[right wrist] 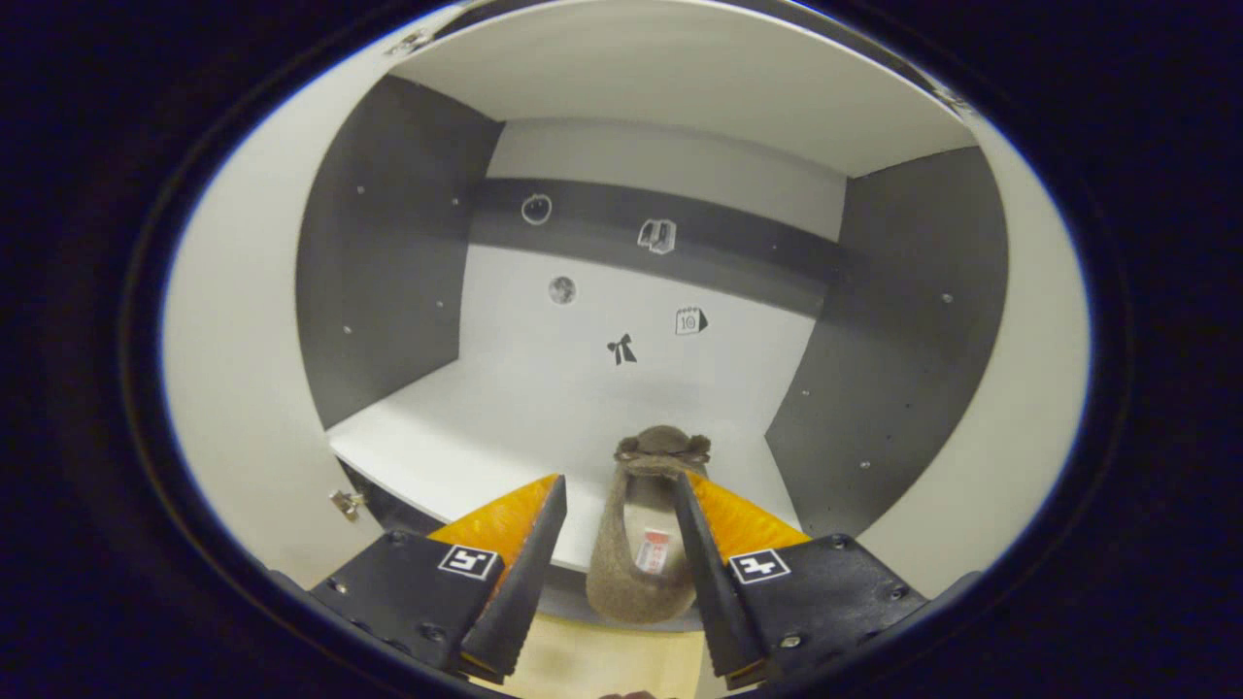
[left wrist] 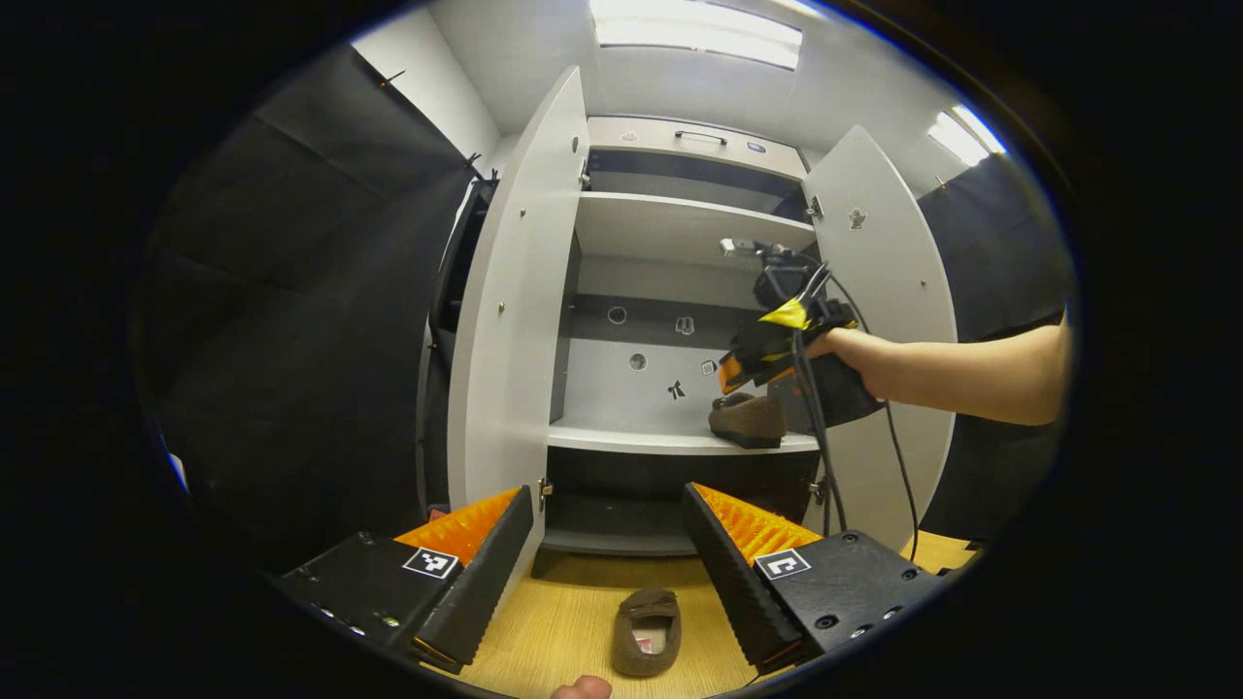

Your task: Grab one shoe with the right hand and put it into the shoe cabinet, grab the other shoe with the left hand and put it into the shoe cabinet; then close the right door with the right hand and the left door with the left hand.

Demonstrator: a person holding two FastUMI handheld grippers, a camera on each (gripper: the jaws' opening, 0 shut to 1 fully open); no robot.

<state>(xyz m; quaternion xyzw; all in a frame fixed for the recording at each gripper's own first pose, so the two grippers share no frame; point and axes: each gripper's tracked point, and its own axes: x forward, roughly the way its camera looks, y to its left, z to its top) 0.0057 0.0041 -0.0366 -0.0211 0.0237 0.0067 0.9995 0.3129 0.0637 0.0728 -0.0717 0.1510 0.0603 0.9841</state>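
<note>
**1 shoe on the shelf, 1 on the floor**

In the left gripper view, the left gripper (left wrist: 607, 553) is held with jaws wide apart above a brown felt slipper (left wrist: 647, 631) lying on the pale wooden floor (left wrist: 563, 621). The white shoe cabinet (left wrist: 680, 233) is seen with both doors open. In the right gripper view, the right gripper (right wrist: 612, 544) is seen with jaws apart, gripping nothing; a second brown slipper (right wrist: 641, 544) rests between them on the white shelf (right wrist: 466, 437), its heel overhanging the front edge.

Both cabinet doors (left wrist: 515, 320) stand wide; the shelf (right wrist: 466, 427) lies bare left of the brown shoe (right wrist: 646, 544).
</note>
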